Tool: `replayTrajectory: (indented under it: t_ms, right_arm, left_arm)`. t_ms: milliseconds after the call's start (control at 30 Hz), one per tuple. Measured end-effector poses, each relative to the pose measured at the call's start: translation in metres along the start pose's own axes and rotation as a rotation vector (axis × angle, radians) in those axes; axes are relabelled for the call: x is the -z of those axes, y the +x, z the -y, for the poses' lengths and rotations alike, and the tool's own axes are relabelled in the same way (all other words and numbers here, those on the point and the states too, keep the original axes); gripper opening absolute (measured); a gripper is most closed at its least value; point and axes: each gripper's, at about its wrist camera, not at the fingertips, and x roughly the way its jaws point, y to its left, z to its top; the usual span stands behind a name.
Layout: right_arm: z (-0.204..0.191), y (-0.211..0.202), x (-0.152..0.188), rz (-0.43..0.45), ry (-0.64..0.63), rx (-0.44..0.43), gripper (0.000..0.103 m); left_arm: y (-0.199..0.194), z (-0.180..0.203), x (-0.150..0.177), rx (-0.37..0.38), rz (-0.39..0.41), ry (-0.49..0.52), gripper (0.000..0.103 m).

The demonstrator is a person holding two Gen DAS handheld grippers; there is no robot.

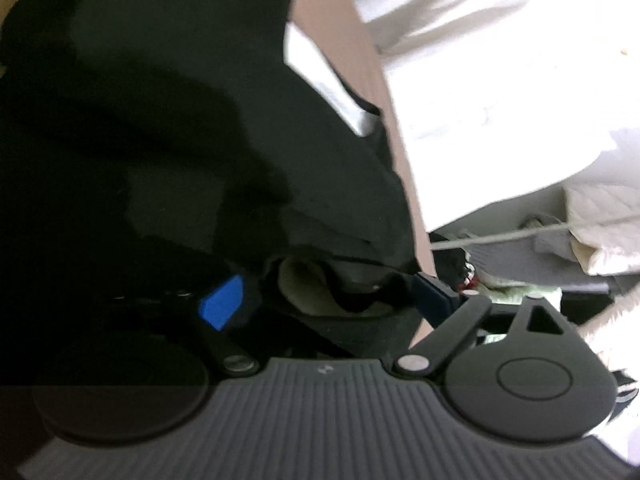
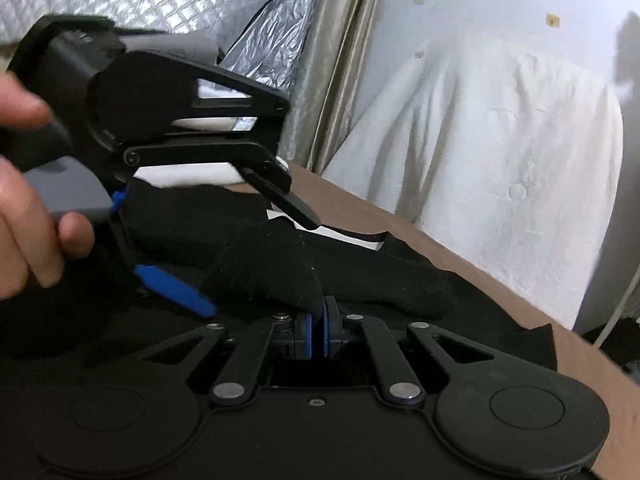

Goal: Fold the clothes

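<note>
A black garment [image 2: 400,280] lies spread over a brown desk [image 2: 500,268], reaching away from the right claw [image 2: 319,320] toward a white-striped hem or band [image 2: 348,238] at its far end; its long axis seems to run from that claw forward and a little rightward, alongside the desk's bare brown edge, though folds make the true outline hard to read. The right claw is clenched on a raised fold of the black cloth, its blue pads pinched together with fabric bunched just above them. The left claw [image 1: 328,292] stands released, its blue fingers [image 1: 222,302] spread wide apart over the garment, and nothing is pressed between them (a pale, curled bit of lining or cloth sits in the gap, too blurred to identify). In the right wrist view the left claw hangs left of and above the right one, held by a hand [image 2: 28,208] cut off at the frame's edge. Much of the left wrist view is dark and motion-smeared, so the garment's shape there cannot be made out. Beyond the desk, to the right of both claws, hangs a white cloth [image 2: 500,152].
</note>
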Motion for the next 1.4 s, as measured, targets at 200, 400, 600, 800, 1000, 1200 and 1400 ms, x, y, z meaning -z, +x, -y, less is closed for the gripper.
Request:
replayTrajectory:
  t_ms: [200, 400, 600, 800, 1000, 1200, 1400]
  right_arm:
    - [-0.003, -0.004, 0.0, 0.012, -0.039, -0.019, 0.011]
    - [0.003, 0.009, 0.008, -0.033, -0.141, 0.282, 0.081]
    - [0.036, 0.036, 0.023, -0.191, -0.061, 0.371, 0.081]
    - [0.072, 0.045, 0.025, -0.269, 0.124, 0.327, 0.081]
    - [0.093, 0.05, 0.023, -0.23, 0.242, 0.185, 0.081]
    - [0.1, 0.066, 0.028, -0.238, 0.275, 0.081, 0.065]
    - [0.151, 0.056, 0.047, -0.183, 0.554, 0.209, 0.053]
  left_arm:
    - [0.022, 0.026, -0.011, 0.007, -0.122, 0.158, 0.015]
    - [-0.021, 0.116, -0.013, -0.148, 0.162, 0.673, 0.014]
    - [-0.084, 0.126, -0.032, -0.13, 0.476, 0.805, 0.016]
    - [-0.067, 0.082, -0.066, -0.317, 0.337, 0.788, 0.016]
    - [-0.084, 0.053, -0.08, -0.39, 0.41, 0.767, 0.016]
    - [-0.054, 0.028, -0.089, -0.555, 0.309, 0.752, 0.016]
    - [-0.068, 0.003, -0.093, -0.545, 0.395, 0.608, 0.017]
